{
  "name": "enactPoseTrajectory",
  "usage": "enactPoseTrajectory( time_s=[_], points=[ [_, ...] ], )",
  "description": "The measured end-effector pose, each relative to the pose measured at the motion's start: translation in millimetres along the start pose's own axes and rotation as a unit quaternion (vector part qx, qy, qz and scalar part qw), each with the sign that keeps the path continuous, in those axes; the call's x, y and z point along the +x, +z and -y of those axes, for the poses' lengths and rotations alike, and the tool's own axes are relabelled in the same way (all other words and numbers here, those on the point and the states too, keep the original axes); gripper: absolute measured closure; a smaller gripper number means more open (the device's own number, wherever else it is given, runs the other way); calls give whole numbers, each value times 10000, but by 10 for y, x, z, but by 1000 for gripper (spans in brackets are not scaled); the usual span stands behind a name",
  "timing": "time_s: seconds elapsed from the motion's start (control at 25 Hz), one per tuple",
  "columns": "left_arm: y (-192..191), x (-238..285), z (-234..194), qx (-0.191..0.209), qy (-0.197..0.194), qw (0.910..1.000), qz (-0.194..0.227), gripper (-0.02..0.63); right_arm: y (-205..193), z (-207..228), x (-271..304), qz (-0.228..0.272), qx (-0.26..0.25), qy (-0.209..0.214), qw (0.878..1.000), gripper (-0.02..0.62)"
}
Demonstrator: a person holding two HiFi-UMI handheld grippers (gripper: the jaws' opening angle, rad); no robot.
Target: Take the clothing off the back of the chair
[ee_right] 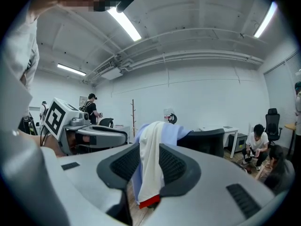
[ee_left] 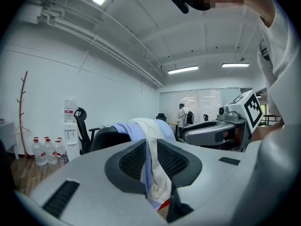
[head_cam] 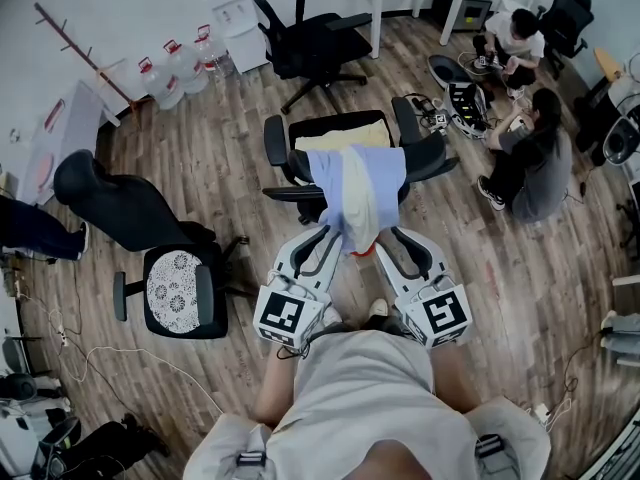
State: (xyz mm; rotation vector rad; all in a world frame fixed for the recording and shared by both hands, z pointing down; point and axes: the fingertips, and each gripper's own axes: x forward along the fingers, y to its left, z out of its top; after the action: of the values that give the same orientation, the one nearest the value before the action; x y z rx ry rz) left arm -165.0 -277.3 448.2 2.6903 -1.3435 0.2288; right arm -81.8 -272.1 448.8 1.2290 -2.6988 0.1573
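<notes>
A light blue and cream piece of clothing (head_cam: 355,188) hangs over the back of a black office chair (head_cam: 425,156), its lower end with a red edge hanging toward me. My left gripper (head_cam: 322,236) and right gripper (head_cam: 392,238) point at that hanging end from either side, close together. In the left gripper view the clothing (ee_left: 146,135) shows in the narrow gap of the left gripper (ee_left: 149,155). In the right gripper view the clothing (ee_right: 151,145) fills the gap of the right gripper (ee_right: 149,161). Both stand open; I cannot tell whether the pads touch the cloth.
A second black chair with a patterned seat pad (head_cam: 178,288) stands at the left. Another office chair (head_cam: 305,38) and water bottles (head_cam: 170,73) are farther back. Two people (head_cam: 530,153) sit on the floor at the right among cables.
</notes>
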Motion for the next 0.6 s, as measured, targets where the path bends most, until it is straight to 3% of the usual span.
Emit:
enactPoseTrajectory(
  time_s=[0.6],
  points=[
    [-125, 83, -50, -80, 40, 9999, -133, 469, -80, 91, 35, -96, 47, -40, 9999, 405]
  ],
)
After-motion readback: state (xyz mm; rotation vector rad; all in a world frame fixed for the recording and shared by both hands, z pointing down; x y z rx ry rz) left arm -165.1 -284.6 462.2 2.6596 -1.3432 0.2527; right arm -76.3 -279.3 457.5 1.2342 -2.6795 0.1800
